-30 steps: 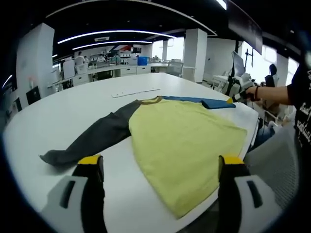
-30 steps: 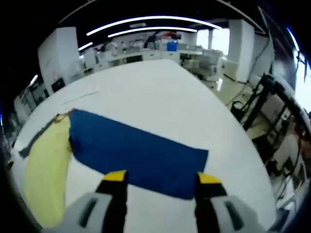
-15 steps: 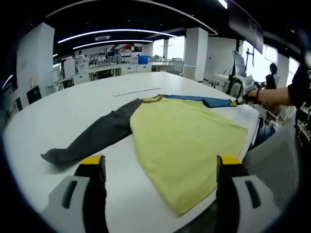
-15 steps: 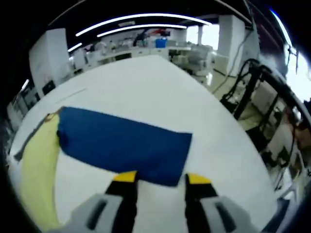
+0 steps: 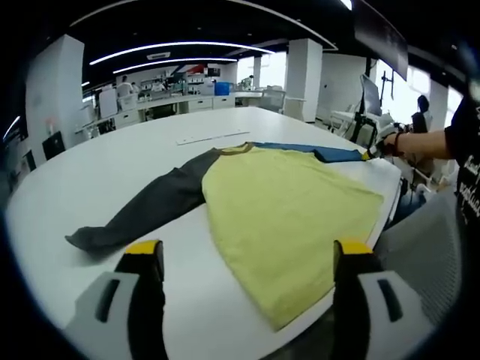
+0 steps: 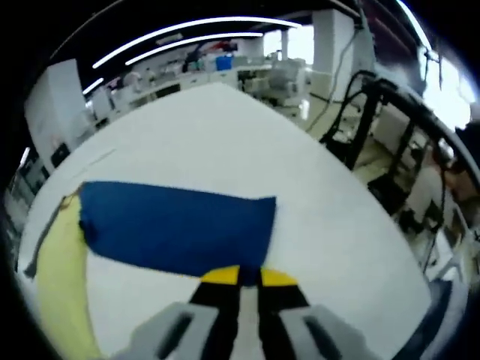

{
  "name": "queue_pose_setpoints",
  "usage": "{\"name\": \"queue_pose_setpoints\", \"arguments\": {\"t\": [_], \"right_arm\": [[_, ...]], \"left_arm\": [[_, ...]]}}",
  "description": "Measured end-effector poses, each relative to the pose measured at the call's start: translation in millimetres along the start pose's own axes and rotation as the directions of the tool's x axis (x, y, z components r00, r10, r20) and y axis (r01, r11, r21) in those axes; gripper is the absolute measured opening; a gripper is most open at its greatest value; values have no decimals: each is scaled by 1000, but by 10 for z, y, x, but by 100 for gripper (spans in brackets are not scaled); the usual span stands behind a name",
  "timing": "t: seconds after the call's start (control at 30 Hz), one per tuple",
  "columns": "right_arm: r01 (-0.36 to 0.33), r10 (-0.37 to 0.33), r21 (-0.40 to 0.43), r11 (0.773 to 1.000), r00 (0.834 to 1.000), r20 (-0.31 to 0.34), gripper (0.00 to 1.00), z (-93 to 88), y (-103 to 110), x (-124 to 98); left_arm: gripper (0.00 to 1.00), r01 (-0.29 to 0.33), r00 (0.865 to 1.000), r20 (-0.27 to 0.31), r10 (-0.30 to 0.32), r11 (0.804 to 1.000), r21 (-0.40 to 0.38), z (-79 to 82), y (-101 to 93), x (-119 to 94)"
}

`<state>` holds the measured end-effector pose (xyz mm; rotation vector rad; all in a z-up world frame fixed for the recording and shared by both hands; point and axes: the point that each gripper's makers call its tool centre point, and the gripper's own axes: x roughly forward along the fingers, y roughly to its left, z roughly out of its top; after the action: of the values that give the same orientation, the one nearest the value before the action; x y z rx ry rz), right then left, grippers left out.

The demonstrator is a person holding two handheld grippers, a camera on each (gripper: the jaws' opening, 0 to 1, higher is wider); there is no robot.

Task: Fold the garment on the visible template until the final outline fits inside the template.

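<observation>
Big glossy white surface (image 5: 112, 161) with a soft shirt (image 5: 289, 206) spread flat: yellow body, limp gray sleeve (image 5: 146, 210), rectangular blue sleeve (image 6: 176, 229). Left gripper (image 5: 246, 251) hangs wide apart near the hem. Right gripper (image 6: 249, 276) is pinched together on the blue sleeve's cuff edge.

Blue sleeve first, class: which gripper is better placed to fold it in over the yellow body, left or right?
Right. The right gripper looks shut on the blue sleeve at its cuff; the left gripper hangs open near the yellow body hem.
</observation>
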<state>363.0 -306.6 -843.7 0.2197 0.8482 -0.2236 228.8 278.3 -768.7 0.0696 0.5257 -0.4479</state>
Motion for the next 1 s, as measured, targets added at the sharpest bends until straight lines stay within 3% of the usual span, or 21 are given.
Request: {"name": "queue_pose_setpoints", "arguments": {"t": [0.07, 0.3, 0.37, 0.63, 0.83, 0.9, 1.0], "right_arm": [[-24, 24, 49, 999, 1000, 2, 0, 21, -8, 36], [-53, 54, 55, 997, 998, -14, 0, 51, -35, 73], [-56, 57, 51, 997, 998, -8, 0, 38, 17, -19], [-84, 84, 25, 996, 996, 22, 0, 266, 38, 1], [-145, 145, -2, 989, 988, 59, 0, 451, 276, -64], [-156, 156, -20, 988, 986, 65, 0, 420, 477, -220], [-180, 183, -51, 982, 981, 66, 0, 545, 559, -163]], "left_arm": [[92, -2, 1000, -2, 2, 1000, -1, 5, -12, -2], [94, -2, 1000, -10, 3, 1000, 7, -34, 11, -5], [94, -9, 1000, -14, 9, 1000, 12, -42, 9, -9], [94, -9, 1000, -7, 9, 1000, -20, -47, -16, -21], [94, -10, 1000, -6, 9, 1000, -21, -64, 10, -15], [94, -7, 1000, -8, 7, 1000, -20, -77, 20, -14], [94, -4, 1000, -4, 4, 1000, -23, -56, -21, -12]]}}
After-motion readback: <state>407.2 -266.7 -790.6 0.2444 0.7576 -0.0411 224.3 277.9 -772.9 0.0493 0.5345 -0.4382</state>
